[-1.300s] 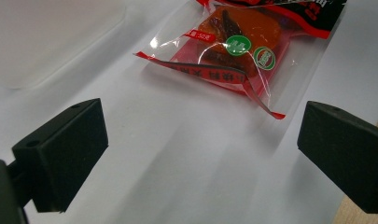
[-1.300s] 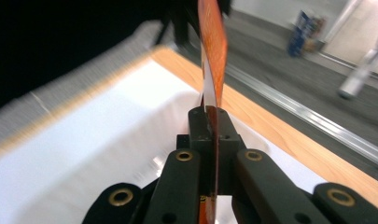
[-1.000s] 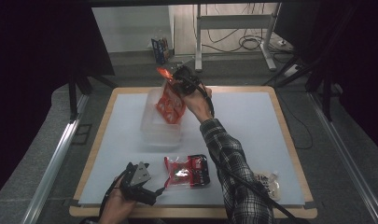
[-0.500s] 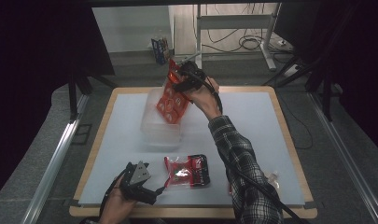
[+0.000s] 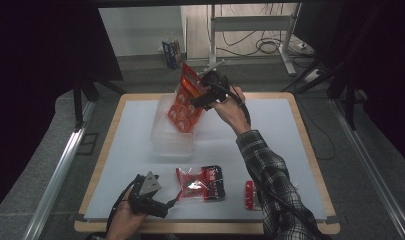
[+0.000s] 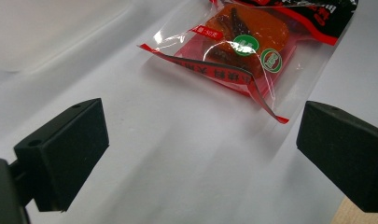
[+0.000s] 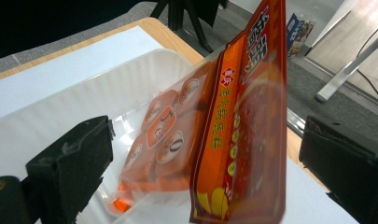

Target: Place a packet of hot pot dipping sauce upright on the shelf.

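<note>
Over the far middle of the bench [image 5: 300, 150], in the high view, the right tool [image 5: 196, 89] is raised beside an orange snack bag [image 5: 185, 102]. Its jaws have just been opening and stand wide, with the bag's upper edge by them but not pinched. The bag stands tilted, its lower end down in a clear plastic tray [image 5: 172, 135]. At the near left edge the left tool [image 5: 160, 205] lies low in the person's hand, just left of a red and black packet [image 5: 200, 182] that lies flat on the bench; a small red packet [image 5: 250, 195] lies further right, by the checked sleeve [image 5: 270, 175].

From the left gripper view, the left tool [image 6: 200, 149] has its jaws wide apart and holds nothing; bare white bench lies between them. The red and black packet [image 6: 252, 42] lies ahead of the jaws, its clear corner reaching towards the right jaw without touching it.

From the right gripper view, the right tool [image 7: 200, 163] is spread wide. The orange snack bag [image 7: 242, 116] stands on edge between the jaws, clear of both pads, with its round printed labels facing left and its bottom resting in the clear plastic tray [image 7: 51, 116].
</note>
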`<state>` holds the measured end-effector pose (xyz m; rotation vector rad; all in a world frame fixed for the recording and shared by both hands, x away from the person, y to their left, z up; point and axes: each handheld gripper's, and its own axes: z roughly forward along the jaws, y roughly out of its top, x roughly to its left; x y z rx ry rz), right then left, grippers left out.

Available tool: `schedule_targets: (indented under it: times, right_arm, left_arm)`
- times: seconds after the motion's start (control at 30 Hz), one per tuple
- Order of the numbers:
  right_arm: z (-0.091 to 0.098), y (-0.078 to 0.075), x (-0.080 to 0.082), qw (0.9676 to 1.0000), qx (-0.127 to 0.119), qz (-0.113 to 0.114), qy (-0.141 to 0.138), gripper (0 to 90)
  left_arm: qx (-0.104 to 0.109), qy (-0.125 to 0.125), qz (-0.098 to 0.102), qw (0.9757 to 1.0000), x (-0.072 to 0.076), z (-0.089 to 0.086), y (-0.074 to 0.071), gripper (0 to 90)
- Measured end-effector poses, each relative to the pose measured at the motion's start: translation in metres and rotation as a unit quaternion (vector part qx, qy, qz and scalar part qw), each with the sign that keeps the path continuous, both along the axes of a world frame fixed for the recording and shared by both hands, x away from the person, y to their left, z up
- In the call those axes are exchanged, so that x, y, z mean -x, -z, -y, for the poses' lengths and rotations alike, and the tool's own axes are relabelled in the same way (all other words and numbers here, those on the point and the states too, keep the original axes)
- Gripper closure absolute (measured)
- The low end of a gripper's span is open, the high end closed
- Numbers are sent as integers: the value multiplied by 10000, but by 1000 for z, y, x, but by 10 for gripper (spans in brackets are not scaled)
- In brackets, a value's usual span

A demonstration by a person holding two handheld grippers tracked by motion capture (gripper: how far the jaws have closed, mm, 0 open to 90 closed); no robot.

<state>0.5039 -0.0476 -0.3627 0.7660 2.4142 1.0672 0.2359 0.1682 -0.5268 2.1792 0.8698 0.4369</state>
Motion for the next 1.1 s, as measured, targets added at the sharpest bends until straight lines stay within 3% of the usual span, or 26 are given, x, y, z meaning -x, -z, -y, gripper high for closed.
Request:
schedule_targets:
  times: [0.23, 0.7, 1.1]
  right_arm:
    - [12, 8, 8, 10000, 55, -68, -42, 5]
    - [36, 25, 43, 9997, 44, -128, -223, 0]
    - [61, 40, 71, 9987, -288, -241, -347, 0]
  left_arm:
    - [16, -18, -13, 10000, 1, -1, -1, 20]
    - [76, -3, -42, 10000, 3, 1, -3, 56]
    - [75, 51, 10, 10000, 5, 1, -4, 88]
